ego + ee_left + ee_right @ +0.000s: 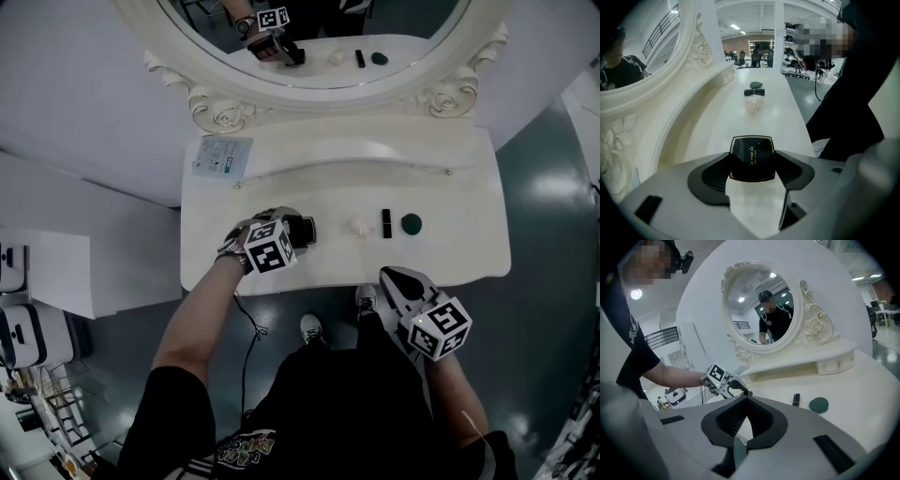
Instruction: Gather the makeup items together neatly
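Near the front left of the cream-white vanity table (450,234), a flat black square compact with a thin gold border (752,157) sits between the jaws of the left gripper (294,232). The jaws are closed partway, one pressing each side of the compact. Whether the compact is lifted off the table cannot be told.

To its right, well apart, three more items lie in a close row: a pale, soft-looking puff (360,226), a small black lipstick tube (385,222) and a dark green round pad (411,223).

The right gripper (392,276) hangs just off the table's front edge, below the green pad, its jaws closed together with nothing between them.

A pale blue-and-white flat packet (223,157) lies at the back left corner, beneath an oval mirror with a carved cream frame (220,111).
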A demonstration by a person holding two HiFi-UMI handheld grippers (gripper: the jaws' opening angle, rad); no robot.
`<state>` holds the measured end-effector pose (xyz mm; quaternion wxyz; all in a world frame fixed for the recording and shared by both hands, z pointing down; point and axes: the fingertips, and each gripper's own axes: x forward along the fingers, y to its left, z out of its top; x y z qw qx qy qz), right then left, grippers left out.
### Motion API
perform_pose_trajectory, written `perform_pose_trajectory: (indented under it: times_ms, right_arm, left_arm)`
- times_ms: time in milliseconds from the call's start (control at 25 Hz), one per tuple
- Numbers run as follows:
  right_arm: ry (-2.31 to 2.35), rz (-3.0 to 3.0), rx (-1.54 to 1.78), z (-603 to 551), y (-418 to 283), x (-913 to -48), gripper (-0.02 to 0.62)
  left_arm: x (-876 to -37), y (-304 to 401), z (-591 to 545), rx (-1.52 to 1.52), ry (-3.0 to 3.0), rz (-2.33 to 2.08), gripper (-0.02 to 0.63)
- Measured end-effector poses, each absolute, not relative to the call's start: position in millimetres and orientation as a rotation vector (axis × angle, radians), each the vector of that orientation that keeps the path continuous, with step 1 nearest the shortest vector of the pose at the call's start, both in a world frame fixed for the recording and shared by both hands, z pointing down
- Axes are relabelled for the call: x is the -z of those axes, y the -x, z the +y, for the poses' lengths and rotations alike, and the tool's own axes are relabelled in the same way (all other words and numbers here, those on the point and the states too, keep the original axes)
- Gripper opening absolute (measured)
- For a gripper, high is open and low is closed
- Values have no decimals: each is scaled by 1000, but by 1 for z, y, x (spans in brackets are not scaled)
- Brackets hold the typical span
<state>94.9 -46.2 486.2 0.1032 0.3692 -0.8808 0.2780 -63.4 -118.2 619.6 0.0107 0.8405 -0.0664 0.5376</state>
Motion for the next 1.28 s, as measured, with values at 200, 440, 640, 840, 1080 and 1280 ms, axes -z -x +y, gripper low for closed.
perform_pose_trajectory:
  times_ms: [200, 440, 640, 840, 1080, 1280]
  right_arm:
    - [-1121, -2581, -820, -38, -95, -484, 29]
    - [-1142, -2561, -833, -35, -99, -485, 29]
    - [-1145, -2556, -844, -38, -102, -488, 29]
    - [-1141, -2555, -856, -44, -108, -492, 29]
    - [-1131, -2547, -878, -49, -110, -498, 28]
    - [-1124, -2543, -884, -53, -109, -500, 28]
  left_arm:
    - [-624, 60, -123, -1707, -2621, -204, 311]
    - [-629, 44, -125, -1716, -2620, -176, 313]
    - [-644, 36, -124, -1720, -2580, -155, 311]
    - [-644, 24, -124, -1691, -2586, -128, 313]
    - [-645, 20, -129, -1687, -2586, -148, 311]
    - [-639, 16, -129, -1658, -2604, -176, 313]
